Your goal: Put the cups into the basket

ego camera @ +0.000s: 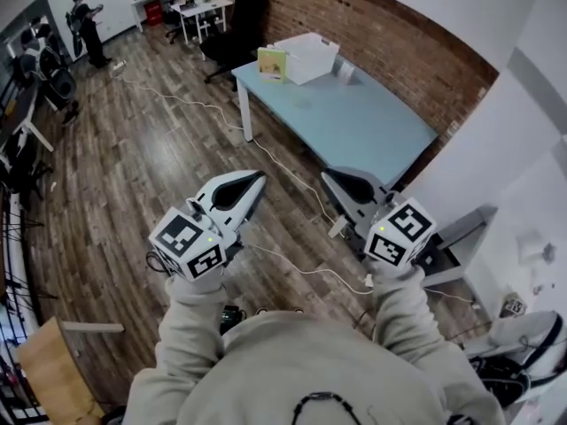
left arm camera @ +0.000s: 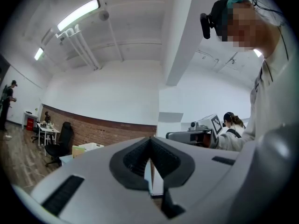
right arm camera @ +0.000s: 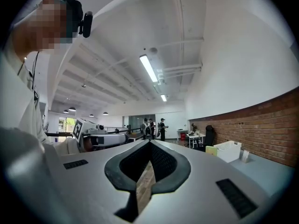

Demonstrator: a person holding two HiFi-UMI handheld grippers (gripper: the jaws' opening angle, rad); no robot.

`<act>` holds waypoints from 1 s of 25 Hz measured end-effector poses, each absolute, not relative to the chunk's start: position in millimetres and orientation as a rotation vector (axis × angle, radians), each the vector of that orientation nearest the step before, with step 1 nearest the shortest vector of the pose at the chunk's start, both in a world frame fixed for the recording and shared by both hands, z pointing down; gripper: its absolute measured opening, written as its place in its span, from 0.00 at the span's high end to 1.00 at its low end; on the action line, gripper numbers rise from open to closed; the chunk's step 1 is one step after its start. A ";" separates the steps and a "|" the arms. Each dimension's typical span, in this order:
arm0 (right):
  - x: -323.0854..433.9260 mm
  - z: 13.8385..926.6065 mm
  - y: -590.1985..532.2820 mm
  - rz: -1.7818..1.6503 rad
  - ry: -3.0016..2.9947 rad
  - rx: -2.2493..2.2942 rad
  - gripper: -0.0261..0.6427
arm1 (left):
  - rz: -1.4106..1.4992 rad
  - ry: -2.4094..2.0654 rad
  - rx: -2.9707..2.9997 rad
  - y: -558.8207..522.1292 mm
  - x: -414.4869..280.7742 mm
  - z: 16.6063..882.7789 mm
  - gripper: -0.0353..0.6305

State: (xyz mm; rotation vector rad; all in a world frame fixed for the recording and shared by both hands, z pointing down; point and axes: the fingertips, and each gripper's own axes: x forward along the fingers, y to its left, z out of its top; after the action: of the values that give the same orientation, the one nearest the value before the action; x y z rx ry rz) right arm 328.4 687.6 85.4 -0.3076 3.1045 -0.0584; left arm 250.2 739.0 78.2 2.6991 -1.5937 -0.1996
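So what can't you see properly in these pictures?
- Cups: head view, too small to pick out on the blue table.
- Inside the white basket: head view, too far away, and its walls hide it.
- Most of the table: left gripper view, behind the left gripper itself.

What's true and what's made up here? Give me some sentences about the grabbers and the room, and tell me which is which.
1. The white basket sits on the blue table. True.
2. The right gripper holds a cup. False: its jaws are shut with nothing between them.
3. The left gripper has its jaws wide apart. False: they are together and empty.
4. A brick wall runs behind the table. True.
5. The floor is carpet. False: it is wooden planks.
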 end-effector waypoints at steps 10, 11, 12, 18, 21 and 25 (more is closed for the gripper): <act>344.8 88.7 689.9 -0.118 3.110 -0.302 0.94 | -0.189 -1.552 2.707 744.9 266.9 77.0 0.95; 347.7 89.7 688.1 -0.131 3.109 -0.298 0.94 | -0.185 -1.547 2.707 743.4 270.8 77.1 0.95; 350.6 91.0 686.2 -0.143 3.108 -0.292 0.94 | -0.187 -1.543 2.706 741.5 274.2 76.8 0.95; 373.0 100.0 674.8 -0.155 3.108 -0.274 0.94 | -0.211 -1.580 2.673 723.5 287.0 79.8 0.95; 388.9 104.2 669.1 -0.161 3.102 -0.269 0.94 | -0.192 -1.607 2.665 714.7 297.8 83.8 0.95; 411.6 112.1 657.0 -0.182 3.094 -0.266 0.94 | -0.158 -1.624 2.656 702.0 316.5 84.9 0.95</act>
State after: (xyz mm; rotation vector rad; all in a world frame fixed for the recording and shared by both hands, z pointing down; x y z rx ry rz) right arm 411.6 657.0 112.1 -0.2665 3.0936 -0.1819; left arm 316.5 702.0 84.9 2.6561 -1.6235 -0.1581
